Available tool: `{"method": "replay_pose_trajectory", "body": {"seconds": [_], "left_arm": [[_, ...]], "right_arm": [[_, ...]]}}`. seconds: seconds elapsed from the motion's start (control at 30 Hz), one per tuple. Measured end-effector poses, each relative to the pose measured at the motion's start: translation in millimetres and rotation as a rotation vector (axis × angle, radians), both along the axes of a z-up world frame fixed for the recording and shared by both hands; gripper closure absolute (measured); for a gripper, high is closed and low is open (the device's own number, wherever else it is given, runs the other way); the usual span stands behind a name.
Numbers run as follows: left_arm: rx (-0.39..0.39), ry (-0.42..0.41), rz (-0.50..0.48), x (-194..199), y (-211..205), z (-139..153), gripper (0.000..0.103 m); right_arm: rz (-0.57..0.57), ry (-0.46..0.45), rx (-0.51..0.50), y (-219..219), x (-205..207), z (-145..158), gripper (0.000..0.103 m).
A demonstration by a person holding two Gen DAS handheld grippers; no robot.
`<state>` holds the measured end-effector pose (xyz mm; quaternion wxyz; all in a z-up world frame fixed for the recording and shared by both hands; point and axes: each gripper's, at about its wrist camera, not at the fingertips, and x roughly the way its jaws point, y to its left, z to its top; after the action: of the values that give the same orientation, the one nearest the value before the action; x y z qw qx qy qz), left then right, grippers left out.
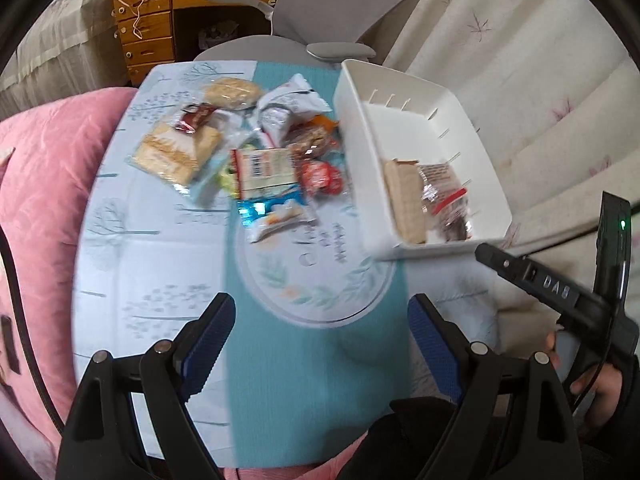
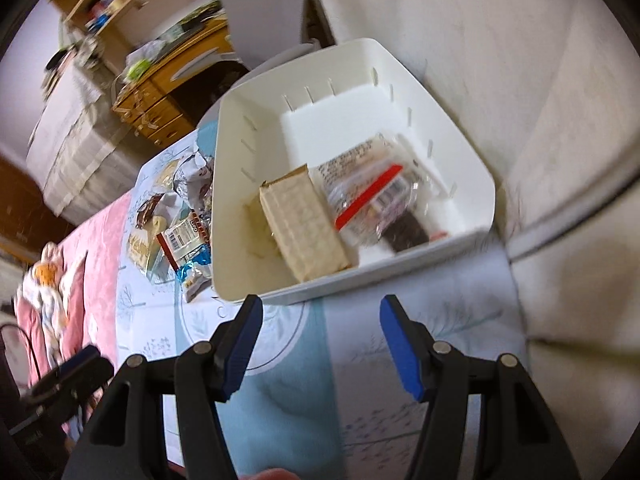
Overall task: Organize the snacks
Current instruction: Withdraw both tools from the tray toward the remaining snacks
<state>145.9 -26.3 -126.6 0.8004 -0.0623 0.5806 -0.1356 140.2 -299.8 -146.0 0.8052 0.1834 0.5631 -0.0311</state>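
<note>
A pile of wrapped snacks lies on the blue patterned tablecloth; it also shows at the left of the right wrist view. A white bin stands right of the pile and holds a beige cracker pack and a clear bag with a red strip. In the right wrist view the bin, the cracker pack and the clear bag are just ahead. My left gripper is open and empty, short of the pile. My right gripper is open and empty before the bin; its body shows in the left view.
A pink quilt lies left of the table. A grey office chair and a wooden desk with drawers stand behind. A cream floral cover fills the right side.
</note>
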Motion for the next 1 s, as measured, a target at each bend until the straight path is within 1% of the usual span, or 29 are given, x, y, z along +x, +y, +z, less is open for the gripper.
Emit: {"method": "replay_pose_trajectory", "body": {"seconds": [0.03,0.07,0.3,0.43,0.5,0.63,0.83,1.0], "left_arm": [[0.0,-0.002,-0.007,-2,9,1,0.012],[0.0,-0.003,-0.015,-3,16,3,0.011],[0.026,-0.005,-0.072,1,71,6,0.01],[0.011,-0.007,-0.103,7,100,6,0.01],[0.018,-0.008,-0.119,11,112,4,0.01],[0.023,0.007,-0.142,21,130,-2,0.01],[0.031,0.035,-0.161,39,141,-10,0.01],[0.017,0.061,-0.128,64,143,-18,0.01]], "right_arm": [[-0.023,0.006,0.008,4,-3,-1,0.042],[-0.053,0.01,0.022,11,-6,-1,0.042],[-0.159,0.034,0.064,57,-15,-9,0.042],[-0.203,0.03,0.079,86,-19,-14,0.042],[-0.224,0.03,0.09,100,-21,-18,0.042],[-0.258,0.039,0.105,123,-24,-28,0.042],[-0.284,0.099,0.125,145,-21,-43,0.042],[-0.258,0.117,0.096,159,-9,-51,0.042]]}}
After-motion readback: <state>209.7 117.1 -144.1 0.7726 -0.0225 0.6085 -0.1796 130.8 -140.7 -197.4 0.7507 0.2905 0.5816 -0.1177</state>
